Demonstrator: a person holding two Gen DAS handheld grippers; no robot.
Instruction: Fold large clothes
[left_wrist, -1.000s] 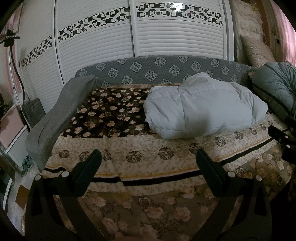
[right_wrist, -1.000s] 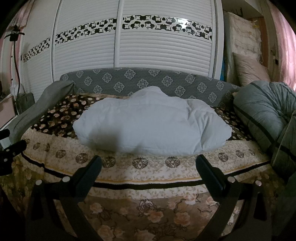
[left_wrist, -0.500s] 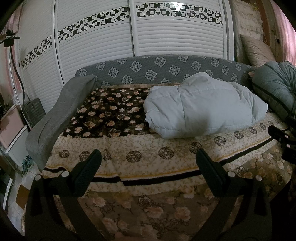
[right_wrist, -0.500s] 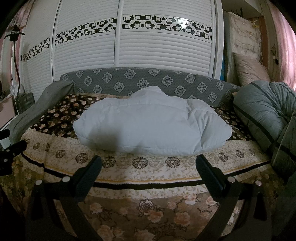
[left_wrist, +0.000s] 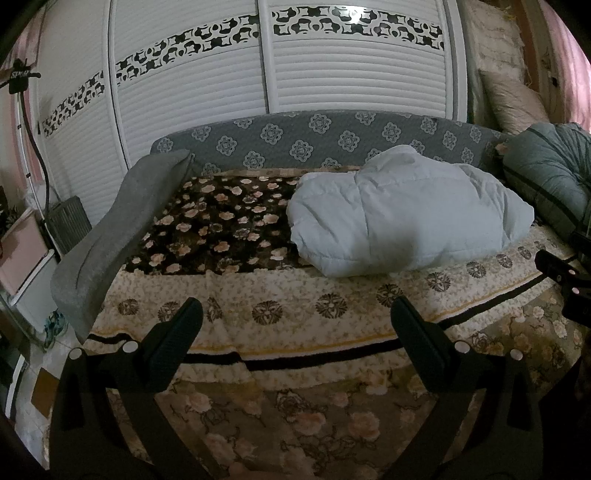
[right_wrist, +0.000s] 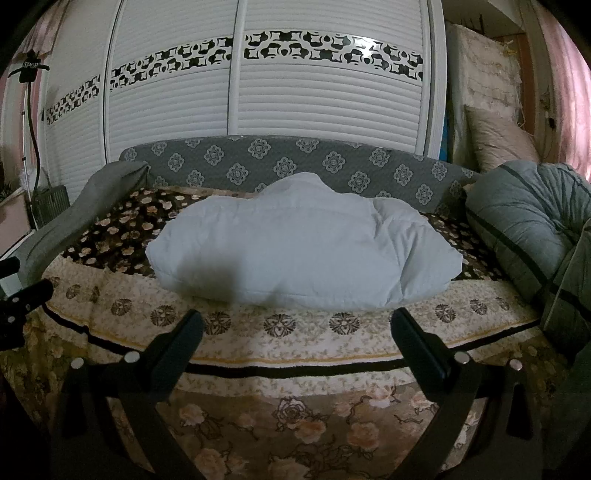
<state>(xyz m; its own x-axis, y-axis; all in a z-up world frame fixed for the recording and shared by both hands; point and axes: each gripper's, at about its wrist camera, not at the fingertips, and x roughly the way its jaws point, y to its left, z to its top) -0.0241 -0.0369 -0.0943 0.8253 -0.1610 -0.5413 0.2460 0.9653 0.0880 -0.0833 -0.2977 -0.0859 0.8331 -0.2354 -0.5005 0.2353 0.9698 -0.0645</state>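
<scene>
Pale blue padded garment (left_wrist: 402, 218) (right_wrist: 303, 251): bundled in a rounded heap on the floral blanket (left_wrist: 229, 221) (right_wrist: 258, 332), toward the right half of the bed, clear of both tools.

Grey cushion (left_wrist: 110, 236): along the bed's left edge.

Left gripper (left_wrist: 295, 328): fingers spread wide, empty, hovering over the blanket's near border, well short of the garment.

Right gripper (right_wrist: 295, 332): fingers likewise parted, nothing between them, directly before the garment.

Grey patterned headboard (right_wrist: 295, 166): behind the garment.

White louvred wardrobe (right_wrist: 295, 99): rear wall.

Grey-green quilt (right_wrist: 524, 229): rolled, far right.
</scene>
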